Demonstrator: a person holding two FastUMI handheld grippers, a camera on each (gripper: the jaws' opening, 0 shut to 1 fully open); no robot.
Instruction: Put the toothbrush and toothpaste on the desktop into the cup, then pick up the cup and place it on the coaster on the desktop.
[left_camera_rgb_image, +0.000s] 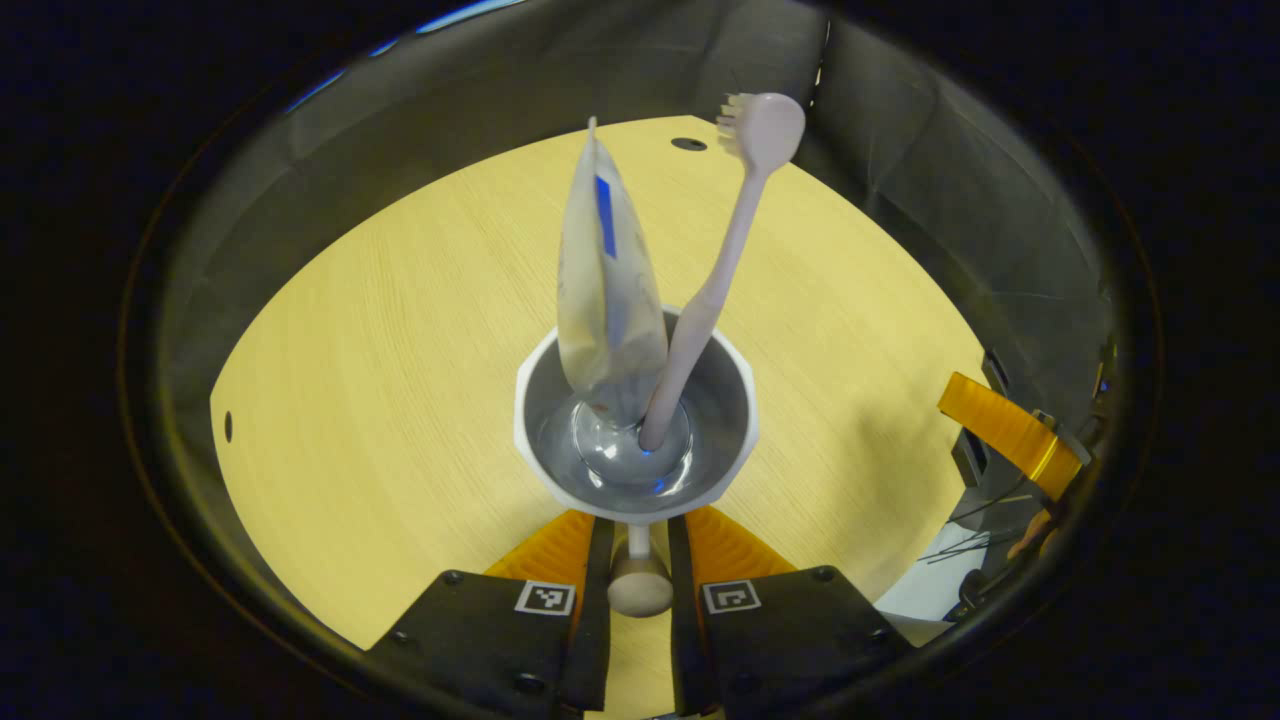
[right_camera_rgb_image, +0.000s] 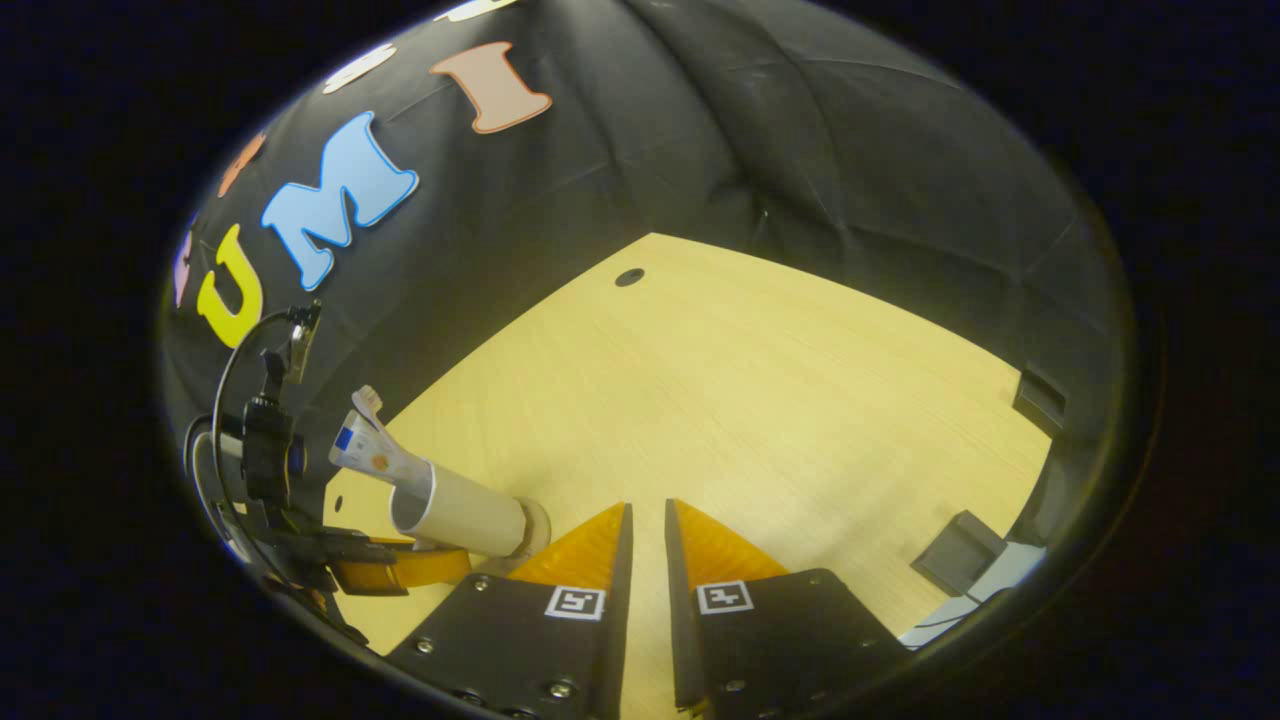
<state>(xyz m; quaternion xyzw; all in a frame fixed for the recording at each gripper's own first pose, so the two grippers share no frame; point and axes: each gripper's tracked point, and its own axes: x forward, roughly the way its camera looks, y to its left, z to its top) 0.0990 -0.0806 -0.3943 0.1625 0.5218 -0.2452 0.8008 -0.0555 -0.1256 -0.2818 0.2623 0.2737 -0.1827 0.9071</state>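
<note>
Left gripper (left_camera_rgb_image: 638, 560) pinching the handle of the upright white faceted cup (left_camera_rgb_image: 636, 420), pale toothbrush (left_camera_rgb_image: 722, 270) and toothpaste tube (left_camera_rgb_image: 605, 290) inside, above the yellow wooden desktop (left_camera_rgb_image: 400, 400); right gripper (right_camera_rgb_image: 643, 560) farther off, jaws narrow, holding nothing.

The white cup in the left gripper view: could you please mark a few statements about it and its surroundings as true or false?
1. The pale pink toothbrush stands in the white faceted cup with its bristles up. True.
2. The white toothpaste tube with a blue stripe lies flat on the light wooden desktop. False: it stands upright inside the cup, beside the toothbrush.
3. The right gripper carries the toothbrush. False: nothing is between its fingers, and bare desktop lies ahead of it.
4. The left gripper is right at the cup's near side. True.
</note>
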